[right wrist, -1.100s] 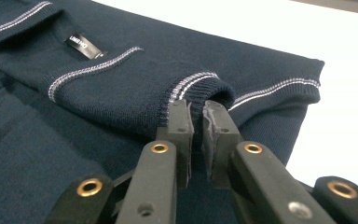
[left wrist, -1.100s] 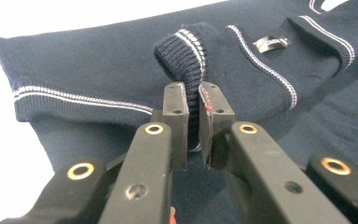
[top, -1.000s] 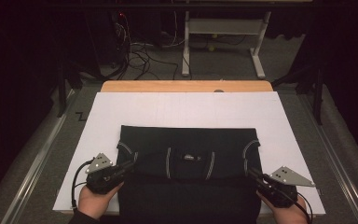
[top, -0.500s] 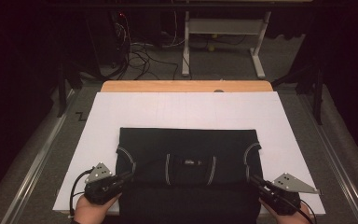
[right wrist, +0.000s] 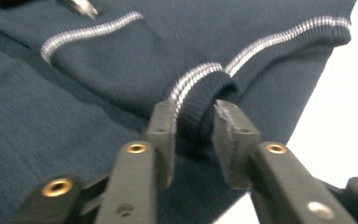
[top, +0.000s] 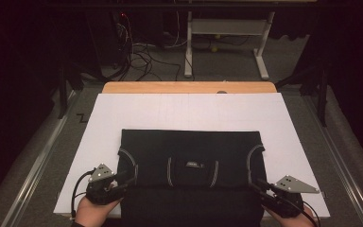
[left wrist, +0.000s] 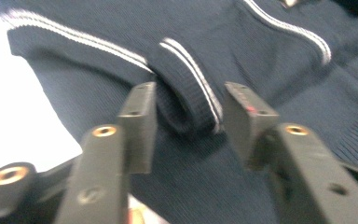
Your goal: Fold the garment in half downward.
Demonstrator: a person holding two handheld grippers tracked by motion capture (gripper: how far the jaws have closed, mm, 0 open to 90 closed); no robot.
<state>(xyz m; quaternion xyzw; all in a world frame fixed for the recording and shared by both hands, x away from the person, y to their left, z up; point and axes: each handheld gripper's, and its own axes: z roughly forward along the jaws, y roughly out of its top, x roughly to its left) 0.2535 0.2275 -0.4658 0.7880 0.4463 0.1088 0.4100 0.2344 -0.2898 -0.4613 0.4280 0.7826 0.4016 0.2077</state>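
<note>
Inspecting the table, we find a dark navy sweater (top: 191, 165) folded flat on the white sheet (top: 189, 111), its long axis running side to side, nearer the person's edge. The left gripper (left wrist: 189, 105) sits at the sweater's left end; its jaws have just been opening and stand partly apart, the striped left cuff (left wrist: 191, 100) between them with a gap on either side. The right gripper (right wrist: 193, 126) sits at the right end, jaws also just opening, the right cuff (right wrist: 205, 93) lying loose between them, close to the pads. Each cuff lies straight ahead of its own jaws. We judge nothing obstructs withdrawal; the wooden board (top: 189, 87) lies well beyond.
</note>
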